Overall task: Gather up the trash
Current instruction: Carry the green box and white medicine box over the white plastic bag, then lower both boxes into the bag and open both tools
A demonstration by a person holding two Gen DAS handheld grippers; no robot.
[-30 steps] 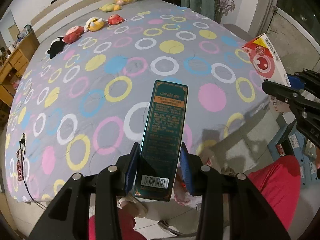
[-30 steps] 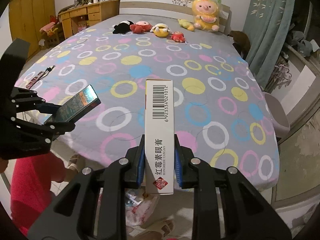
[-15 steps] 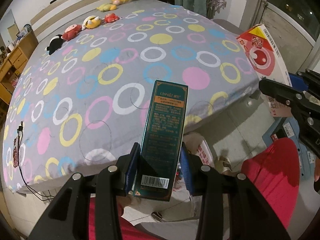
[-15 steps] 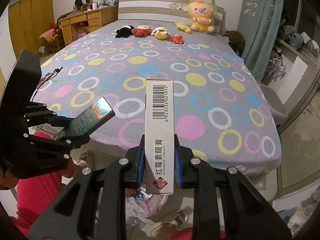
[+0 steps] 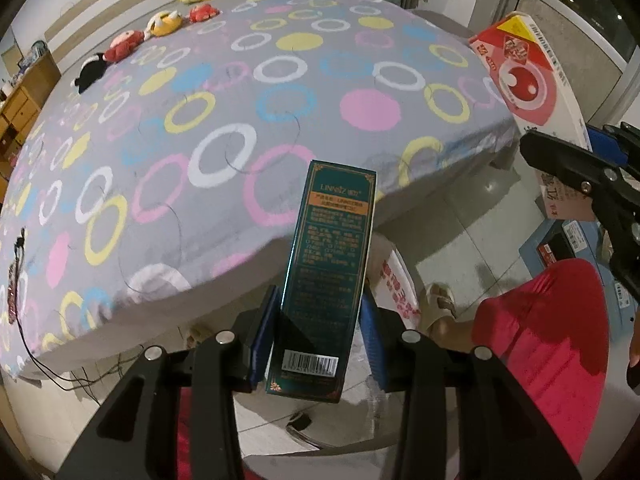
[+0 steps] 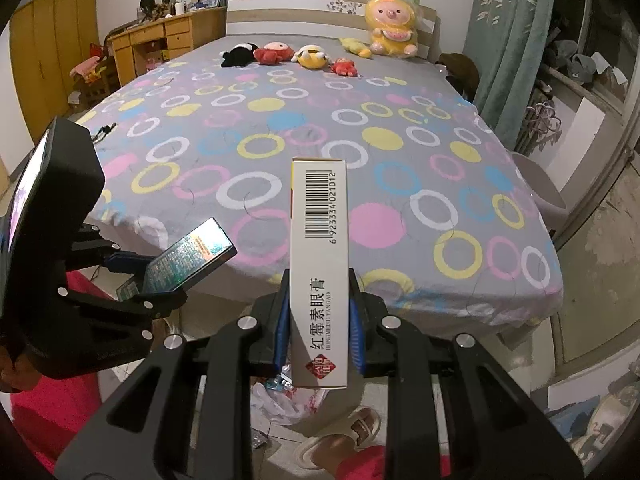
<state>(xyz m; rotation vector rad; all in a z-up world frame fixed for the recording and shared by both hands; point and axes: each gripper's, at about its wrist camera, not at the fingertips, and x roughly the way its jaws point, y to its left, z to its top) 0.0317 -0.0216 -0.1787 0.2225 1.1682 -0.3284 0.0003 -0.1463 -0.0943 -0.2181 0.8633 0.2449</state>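
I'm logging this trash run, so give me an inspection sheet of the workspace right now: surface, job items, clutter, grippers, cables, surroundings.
Surface: bed with a grey sheet printed with coloured rings and dots.
Job's things: dark green box and white box, each held; a plastic bag lies on the floor below.
Clutter: plush toys in a row near the headboard.
Grippers: left gripper is shut on the dark green box; right gripper is shut on the white box.
Cables: black cable on the bed's left edge, trailing down to the floor.
Surroundings: wooden desk, teal curtain, the person's sandal.
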